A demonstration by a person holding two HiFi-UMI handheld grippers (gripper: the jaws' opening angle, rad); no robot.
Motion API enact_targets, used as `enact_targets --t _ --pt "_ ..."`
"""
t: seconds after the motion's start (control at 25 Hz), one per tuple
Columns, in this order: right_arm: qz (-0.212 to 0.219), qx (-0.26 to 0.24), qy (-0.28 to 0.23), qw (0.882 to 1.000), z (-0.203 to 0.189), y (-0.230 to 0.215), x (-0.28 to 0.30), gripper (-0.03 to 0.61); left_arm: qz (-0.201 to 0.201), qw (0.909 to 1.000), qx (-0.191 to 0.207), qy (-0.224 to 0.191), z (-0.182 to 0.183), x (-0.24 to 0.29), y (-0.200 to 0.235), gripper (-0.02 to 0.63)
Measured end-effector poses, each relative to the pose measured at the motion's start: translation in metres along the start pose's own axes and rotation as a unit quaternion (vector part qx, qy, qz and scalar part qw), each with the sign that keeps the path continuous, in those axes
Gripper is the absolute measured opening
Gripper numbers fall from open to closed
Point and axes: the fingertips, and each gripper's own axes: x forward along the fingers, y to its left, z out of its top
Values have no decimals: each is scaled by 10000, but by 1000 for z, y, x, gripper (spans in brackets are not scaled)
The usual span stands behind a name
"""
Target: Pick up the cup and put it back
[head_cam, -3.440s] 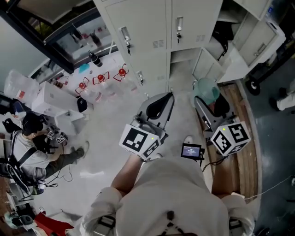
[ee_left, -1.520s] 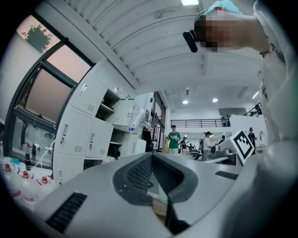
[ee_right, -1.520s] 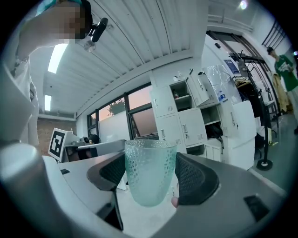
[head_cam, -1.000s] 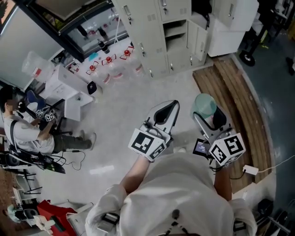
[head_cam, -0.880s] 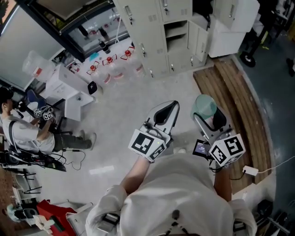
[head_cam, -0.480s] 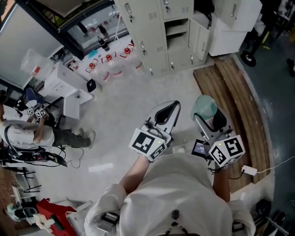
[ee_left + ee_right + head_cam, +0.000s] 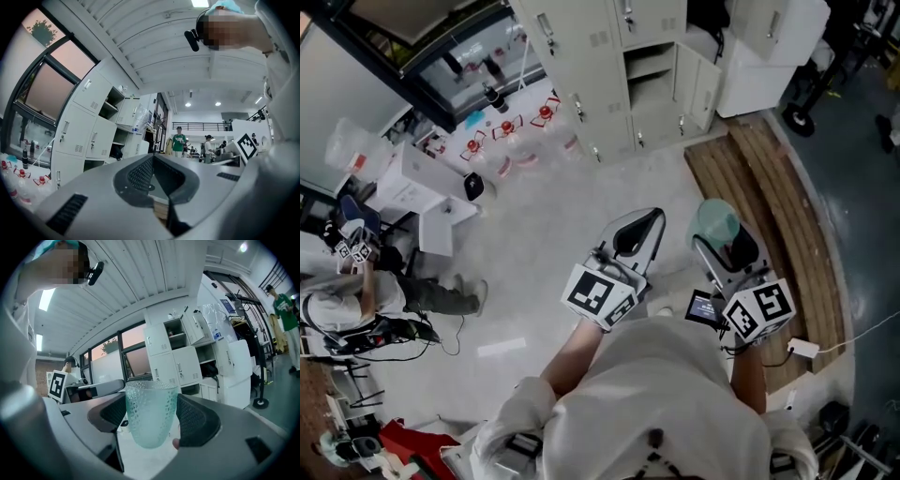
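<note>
Floor: pale floor (image 7: 534, 239); lockers (image 7: 581, 66) behind, boards (image 7: 769, 187) on the right.
Left gripper (image 7: 153, 161): jaws pressed together, empty.
Right gripper (image 7: 152, 412): pinching cup (image 7: 151, 420), held aloft beside boards.
Cut off: person (image 7: 356, 300) at left edge.

Left gripper (image 7: 649, 219) has jaws pressed together, right gripper (image 7: 152, 414) clamps the cup (image 7: 713, 218) (both pointing forward)
</note>
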Motion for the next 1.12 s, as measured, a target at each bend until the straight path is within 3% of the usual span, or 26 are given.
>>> enact_targets --t 0.32,0.68,1.12 --pt "-98 -132 14 9999 22 -22 80 328 -83 9999 -78 -83 10 42 77 9" --pt "-597 -178 -270 9977 55 -43 152 328 -475 9987 38 -192 35 77 147 9" --pt "-484 -143 -183 9986 63 -68 207 328 -297 9993 -59 -208 36 101 197 9"
